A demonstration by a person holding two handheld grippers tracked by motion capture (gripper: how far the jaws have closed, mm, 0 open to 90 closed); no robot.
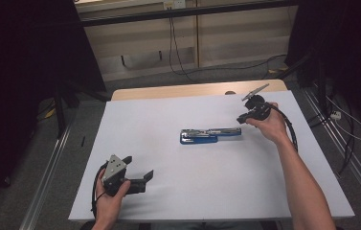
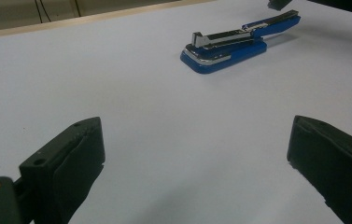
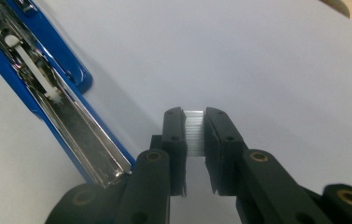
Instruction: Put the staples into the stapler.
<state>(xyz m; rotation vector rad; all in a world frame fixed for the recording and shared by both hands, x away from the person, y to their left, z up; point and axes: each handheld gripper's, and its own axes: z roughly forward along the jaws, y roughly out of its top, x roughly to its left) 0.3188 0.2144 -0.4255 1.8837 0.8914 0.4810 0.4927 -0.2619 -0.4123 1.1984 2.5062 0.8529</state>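
Currently the left tool (image 1: 140, 173), at 7 o'clock, stands apart and empty. Blue stapler (image 1: 210, 134) lies opened at worktop (image 1: 168, 115) centre. Right tool (image 3: 195, 140), at 2 o'clock, clamps a staple strip (image 3: 194, 132); misalignment could jam loading.

The person's left hand (image 1: 112, 191) sits low at the near left corner, wrapped around the body of the left tongs (image 1: 137, 173). Their grey three-cornered plate faces up and their jaws point toward the right. In the left gripper view the two black jaws stand wide apart with nothing between them. The right forearm (image 1: 302, 182) reaches in from the bottom right and stretches forward. The right hand (image 1: 269, 125) holds the right tongs (image 1: 243, 118) with the jaws angled down and to the left. In the right gripper view those jaws are drawn close together, pinching a strip of staples (image 3: 194, 133).
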